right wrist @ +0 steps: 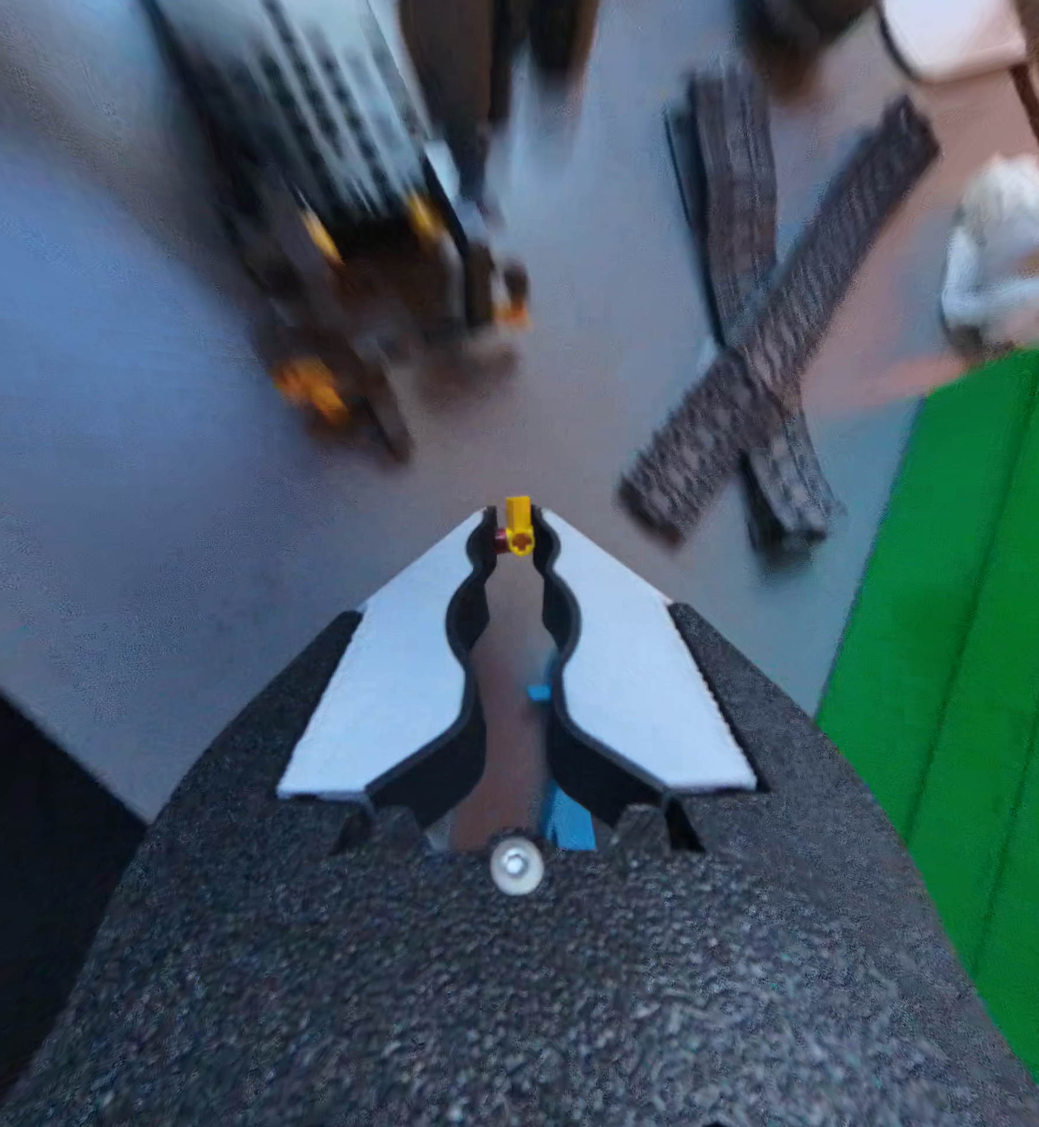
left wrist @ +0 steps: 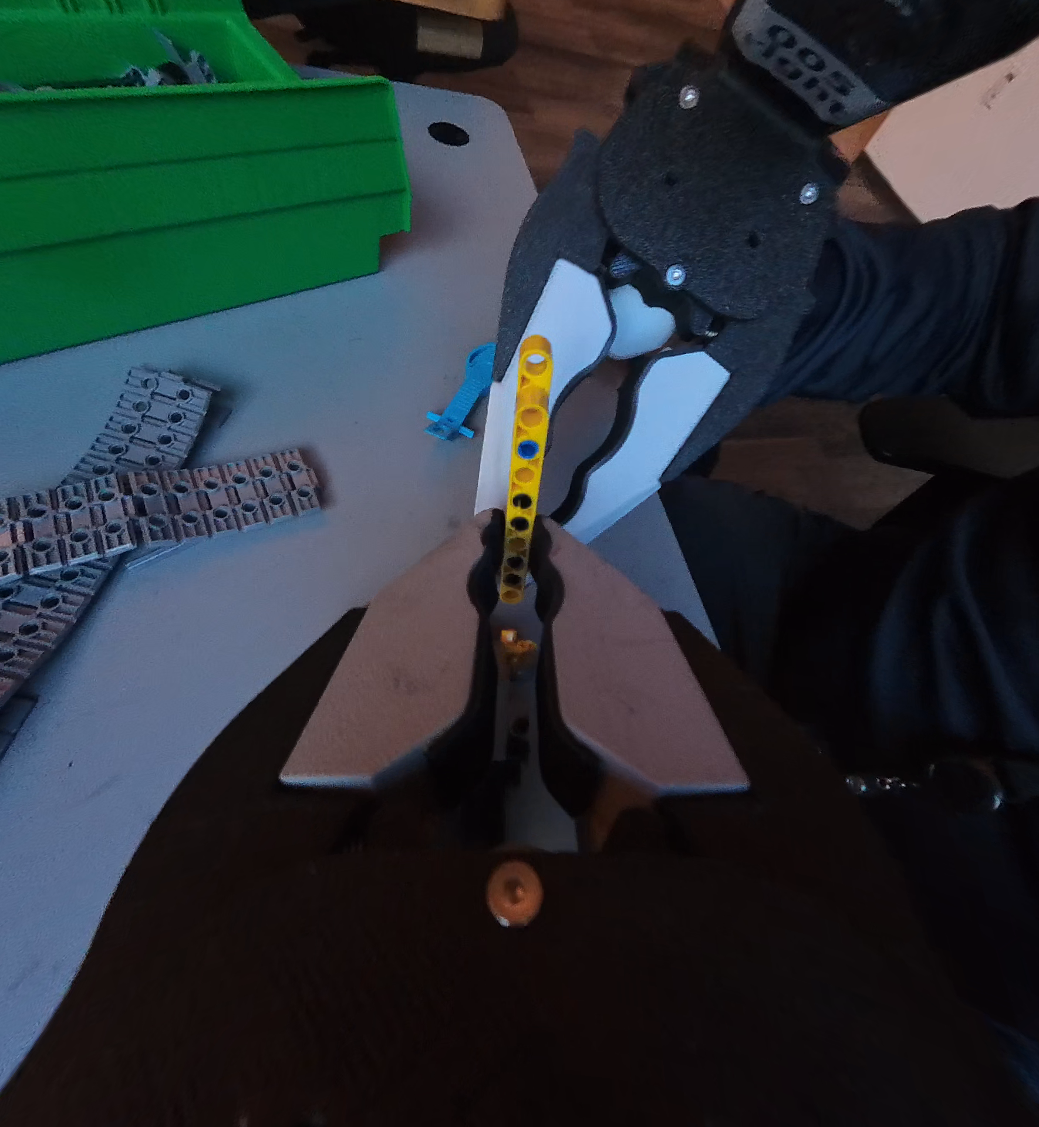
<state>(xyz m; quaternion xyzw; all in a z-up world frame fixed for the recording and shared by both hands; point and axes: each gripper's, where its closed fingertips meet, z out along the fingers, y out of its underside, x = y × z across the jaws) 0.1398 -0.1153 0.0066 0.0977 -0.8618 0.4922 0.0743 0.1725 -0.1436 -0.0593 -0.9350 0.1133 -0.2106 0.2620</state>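
My left gripper (left wrist: 518, 524) is shut on the lower end of a yellow beam with holes (left wrist: 532, 415), which stands up from the fingertips and has a blue pin (left wrist: 527, 449) in one hole. The right gripper's white fingers (left wrist: 645, 427), held by a black-gloved hand, reach in from the upper right, just behind the beam. In the blurred right wrist view, my right gripper (right wrist: 516, 517) is shut on a small yellow connector with a dark red pin (right wrist: 520, 536) at its tips, above the grey table (right wrist: 108, 427).
Green bin (left wrist: 169, 213) at the back left; it also shows at the right (right wrist: 962, 610). Crossed grey track strips (left wrist: 139, 506) (right wrist: 749, 378) lie on the table (left wrist: 261, 671). A small blue piece (left wrist: 462, 396) lies by the grippers. A blurred dark model with orange parts (right wrist: 352, 244) stands farther off.
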